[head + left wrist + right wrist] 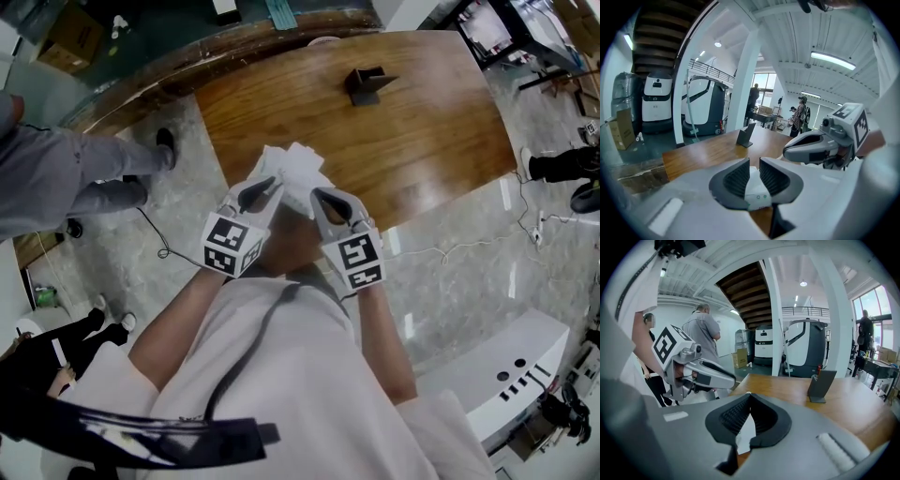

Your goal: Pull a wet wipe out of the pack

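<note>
Both grippers are raised close together in front of the person's chest, above the near edge of the wooden table (422,131). My left gripper (754,161) is shut on the white wet-wipe pack (757,192), which has small green marks and fills the gap between the ribbed pads. My right gripper (750,395) is shut at its tips on a thin white wipe (746,432) that hangs down between the pads. In the head view the left gripper (267,192) and right gripper (323,202) meet at the white pack and wipe (295,173), where the two cannot be told apart.
A small black stand (367,84) sits at the far side of the table. A person in grey (84,178) stands on the marble floor at left. Cables (469,246) trail over the floor at right, beside a white machine (506,375).
</note>
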Tool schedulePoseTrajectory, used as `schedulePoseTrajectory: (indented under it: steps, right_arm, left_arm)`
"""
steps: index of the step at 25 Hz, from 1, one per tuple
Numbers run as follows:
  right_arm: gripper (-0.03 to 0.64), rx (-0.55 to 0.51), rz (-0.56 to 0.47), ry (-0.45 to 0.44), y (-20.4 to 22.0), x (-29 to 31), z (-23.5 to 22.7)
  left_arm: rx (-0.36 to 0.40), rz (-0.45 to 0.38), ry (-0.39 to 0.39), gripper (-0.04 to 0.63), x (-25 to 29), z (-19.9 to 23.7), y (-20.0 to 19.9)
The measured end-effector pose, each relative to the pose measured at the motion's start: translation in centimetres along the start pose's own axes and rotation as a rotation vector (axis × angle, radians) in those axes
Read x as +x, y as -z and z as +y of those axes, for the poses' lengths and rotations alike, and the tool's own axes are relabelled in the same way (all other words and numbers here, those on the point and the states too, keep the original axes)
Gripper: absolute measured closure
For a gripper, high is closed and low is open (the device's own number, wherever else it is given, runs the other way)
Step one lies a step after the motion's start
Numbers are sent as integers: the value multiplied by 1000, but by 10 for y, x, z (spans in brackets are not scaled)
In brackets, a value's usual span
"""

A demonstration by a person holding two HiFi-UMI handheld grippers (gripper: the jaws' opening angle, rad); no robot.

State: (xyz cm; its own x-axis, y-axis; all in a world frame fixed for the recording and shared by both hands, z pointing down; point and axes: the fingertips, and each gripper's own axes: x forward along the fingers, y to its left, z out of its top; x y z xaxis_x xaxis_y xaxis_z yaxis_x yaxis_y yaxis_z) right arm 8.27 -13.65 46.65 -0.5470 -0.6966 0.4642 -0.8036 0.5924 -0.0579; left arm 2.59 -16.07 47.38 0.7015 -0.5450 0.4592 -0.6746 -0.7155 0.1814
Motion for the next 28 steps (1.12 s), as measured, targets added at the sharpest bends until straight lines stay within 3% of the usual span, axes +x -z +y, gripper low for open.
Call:
schedulePoseTrajectory:
  steps: [22,28]
  right_arm:
    - [607,1,-232,72,-74,-76,-13]
    - [607,76,-320,120,-98,-100,-19]
  left_arm:
    - [45,-97,11,537,-28,-15,-53]
    - [81,-144,32,569,-37,-21,-79]
